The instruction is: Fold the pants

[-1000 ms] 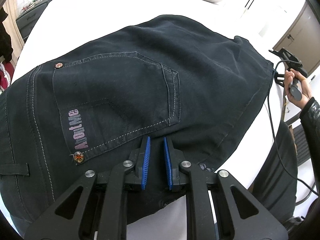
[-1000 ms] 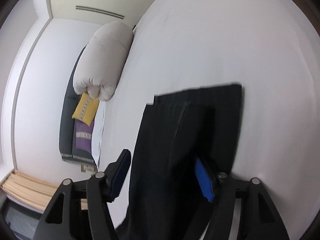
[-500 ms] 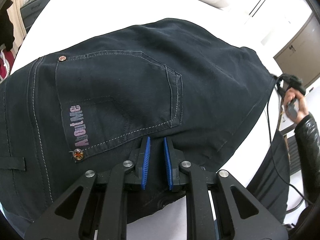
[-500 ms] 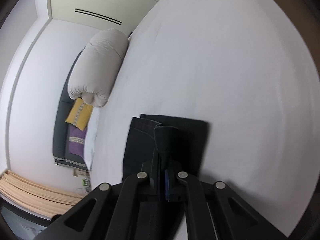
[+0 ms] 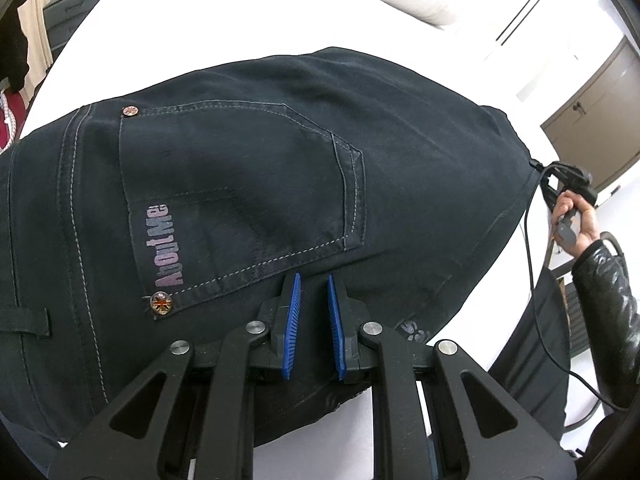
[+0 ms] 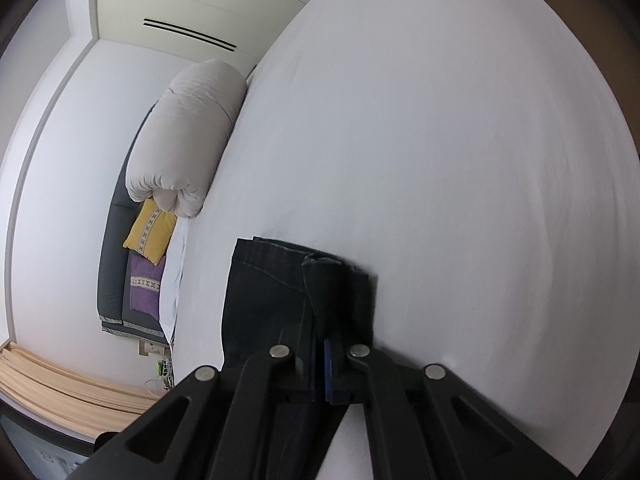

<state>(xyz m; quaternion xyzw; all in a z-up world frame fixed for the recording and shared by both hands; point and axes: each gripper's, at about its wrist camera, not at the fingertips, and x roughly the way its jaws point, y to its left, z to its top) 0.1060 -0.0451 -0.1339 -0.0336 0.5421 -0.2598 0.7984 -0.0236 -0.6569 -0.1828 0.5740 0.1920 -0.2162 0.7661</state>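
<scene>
The pants (image 5: 248, 200) lie spread on the white bed (image 5: 224, 16), seat uppermost. The left gripper (image 5: 312, 280), narrowly parted, hovers empty at their 6 o'clock edge. Toward 3 o'clock, the right gripper (image 6: 320, 344) pinches the leg hems (image 6: 280, 280), nearer for folding leftward.

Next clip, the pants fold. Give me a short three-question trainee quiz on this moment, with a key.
1. True or false: the right claw is shut on the pants.
2. The left claw is: A) gripping the waistband, B) over the pants with a gap between its pads, C) off the bed.
3. What is printed on the back pocket?

Key: 1 true. 2 B. 3 "About Me".
</scene>
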